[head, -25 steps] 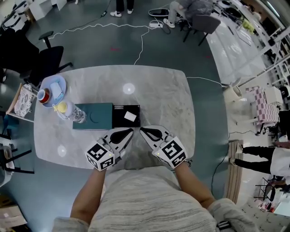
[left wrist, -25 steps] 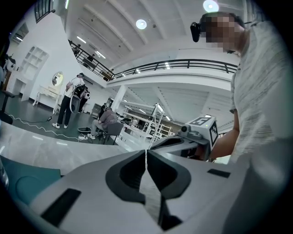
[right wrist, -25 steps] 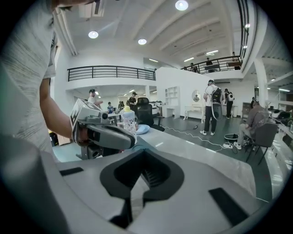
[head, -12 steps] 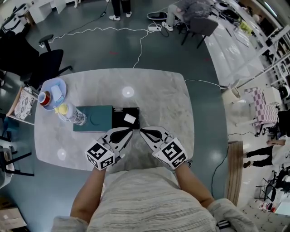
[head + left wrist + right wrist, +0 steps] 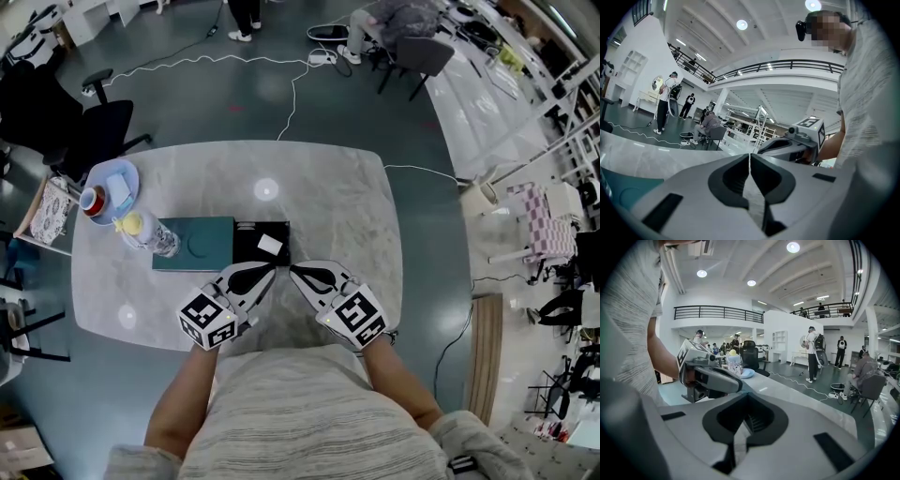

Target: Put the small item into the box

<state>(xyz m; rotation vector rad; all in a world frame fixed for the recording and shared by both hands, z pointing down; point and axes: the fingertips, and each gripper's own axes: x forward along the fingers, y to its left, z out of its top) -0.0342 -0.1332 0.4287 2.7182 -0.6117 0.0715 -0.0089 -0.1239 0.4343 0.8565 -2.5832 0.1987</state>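
Note:
A small white item (image 5: 271, 244) lies inside an open black box (image 5: 246, 246) on the marble table (image 5: 328, 197). The box's teal lid (image 5: 194, 244) lies flat against its left side. My left gripper (image 5: 272, 270) rests just in front of the box, shut with nothing between its jaws. My right gripper (image 5: 293, 272) rests beside it, also shut and holding nothing, with the two tips close together. The left gripper view shows its own jaws closed (image 5: 750, 161) and the right gripper (image 5: 799, 140) beyond. In the right gripper view its jaws meet (image 5: 740, 425), with the left gripper (image 5: 710, 376) ahead.
A blue plate (image 5: 123, 169) holding a red cup (image 5: 91, 199) stands at the table's far left, with a yellow-capped bottle (image 5: 145, 232) lying beside the lid. A black chair (image 5: 98, 122) and a white cable (image 5: 291, 89) are on the floor beyond. People stand in the distance.

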